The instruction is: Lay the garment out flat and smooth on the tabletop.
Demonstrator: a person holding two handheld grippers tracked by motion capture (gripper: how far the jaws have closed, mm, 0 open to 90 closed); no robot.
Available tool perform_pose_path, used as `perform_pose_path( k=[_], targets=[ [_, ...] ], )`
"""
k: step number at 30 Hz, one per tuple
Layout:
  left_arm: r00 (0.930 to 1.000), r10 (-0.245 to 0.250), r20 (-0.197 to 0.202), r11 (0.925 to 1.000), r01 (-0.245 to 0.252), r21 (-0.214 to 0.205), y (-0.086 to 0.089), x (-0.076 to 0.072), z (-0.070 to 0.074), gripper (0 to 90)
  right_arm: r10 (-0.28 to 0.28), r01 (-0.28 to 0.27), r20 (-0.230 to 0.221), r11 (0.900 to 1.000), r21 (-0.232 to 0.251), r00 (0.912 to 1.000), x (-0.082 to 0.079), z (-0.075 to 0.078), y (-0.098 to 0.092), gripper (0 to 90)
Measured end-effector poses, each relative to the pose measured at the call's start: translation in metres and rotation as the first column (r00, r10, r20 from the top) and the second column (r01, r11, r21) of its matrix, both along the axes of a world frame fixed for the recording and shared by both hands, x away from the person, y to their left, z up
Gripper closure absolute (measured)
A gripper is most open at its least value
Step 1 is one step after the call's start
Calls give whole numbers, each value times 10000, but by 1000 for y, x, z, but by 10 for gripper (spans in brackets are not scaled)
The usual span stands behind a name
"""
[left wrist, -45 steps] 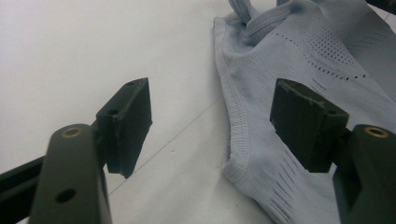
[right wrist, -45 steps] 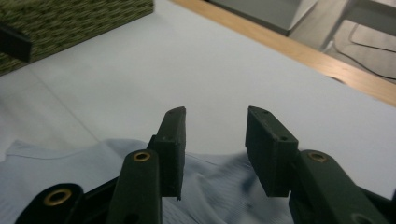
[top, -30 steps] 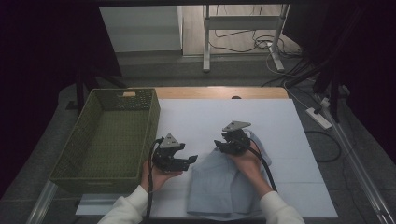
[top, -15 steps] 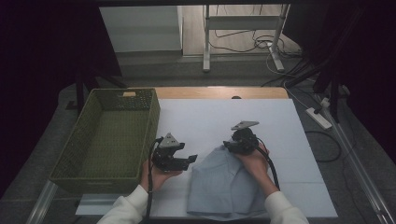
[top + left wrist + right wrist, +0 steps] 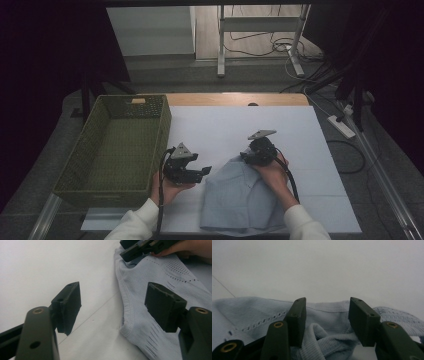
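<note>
A light blue knit garment (image 5: 240,200) lies folded on the white table cover (image 5: 235,125), near the front edge. My right gripper (image 5: 246,156) rests at the garment's top edge. Its jaws have just been opening and a loose fold of the cloth (image 5: 319,336) lies between them, with the pads (image 5: 297,320) off it. My right gripper (image 5: 329,320) points at the bare white cover beyond. My left gripper (image 5: 205,171) hovers open just left of the garment. In its own view my left gripper (image 5: 116,306) frames the garment's ribbed edge (image 5: 127,315), with nothing gripped.
A green woven basket (image 5: 162,122) stands at the table's left side, next to the left hand. Behind the table are a metal stand's legs (image 5: 220,60) and cables (image 5: 280,47) on the floor. A power strip (image 5: 341,126) lies at the right.
The right gripper has shifted slightly to the right along the garment's top edge, and the cloth beside it has settled lower. The left gripper has kept still.
</note>
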State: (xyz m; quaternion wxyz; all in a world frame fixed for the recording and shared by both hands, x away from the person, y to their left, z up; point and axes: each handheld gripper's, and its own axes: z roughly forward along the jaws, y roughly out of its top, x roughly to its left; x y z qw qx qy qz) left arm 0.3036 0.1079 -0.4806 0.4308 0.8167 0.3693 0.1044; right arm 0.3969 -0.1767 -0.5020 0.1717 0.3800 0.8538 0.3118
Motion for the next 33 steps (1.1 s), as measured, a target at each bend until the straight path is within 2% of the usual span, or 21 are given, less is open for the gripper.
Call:
perform_pose_path(
  k=[4,6,13,17,22,27,30,33],
  targets=[
    [10000,-4,-2,10000,4,12,0,0,0,294,-24,25,55,9999,-158,10000,4,-1,1,475],
    [10000,5,-3,10000,-5,4,0,1,-1,294,-48,49,45,10000,-83,10000,6,-2,0,468],
    [10000,-15,-9,10000,15,59,-1,1,-1,295,-110,104,-281,9997,-199,9995,12,-6,1,454],
    [10000,19,-15,10000,-19,31,0,1,-1,294,-91,68,-446,9986,-516,9990,15,-10,5,450],
    [10000,-20,-18,10000,20,90,-1,1,-2,295,165,-196,-427,9972,-728,9990,16,-10,6,580],
    [10000,-37,-6,9999,37,96,-2,1,-2,295,661,-685,-325,9946,-778,9973,16,-9,5,796],
    [10000,-6,-13,10000,6,70,-1,1,-2,295,844,-861,-194,9892,-1185,9962,14,-7,8,840],
    [10000,-19,2,10000,19,78,-1,1,-1,295,951,-959,-127,9891,-1120,9954,13,-2,8,855]
  ],
)
